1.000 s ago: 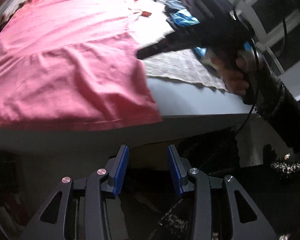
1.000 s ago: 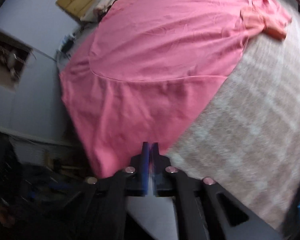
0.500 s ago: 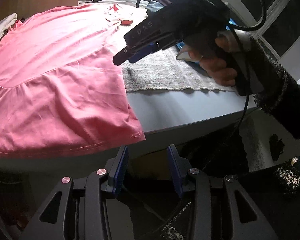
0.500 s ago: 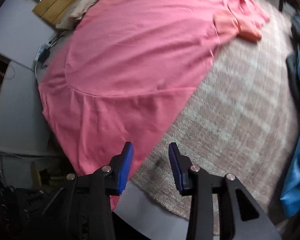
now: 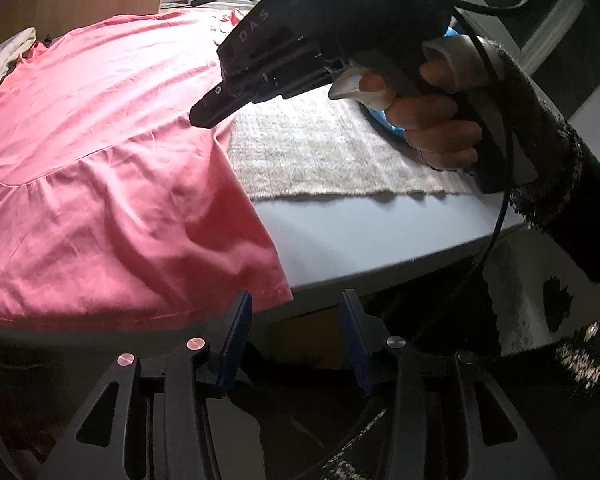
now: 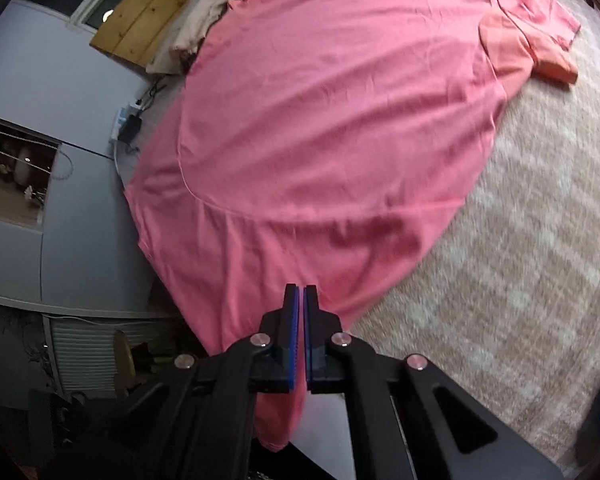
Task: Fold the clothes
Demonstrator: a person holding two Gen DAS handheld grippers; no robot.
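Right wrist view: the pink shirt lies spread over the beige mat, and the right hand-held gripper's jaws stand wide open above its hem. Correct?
Not quite. In the right wrist view the right hand-held gripper has its jaws shut, blue pads together, with no cloth visibly pinched. The pink shirt does lie spread over the beige mat.

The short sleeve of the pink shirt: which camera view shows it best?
The right wrist view: the short sleeve of the pink shirt lies in full sight on the beige cloth. In the left wrist view the right gripper covers that area.

A beige woven rug [image 5: 320,156] lies on the white table [image 5: 360,236], wooden boards [image 6: 148,20] behind
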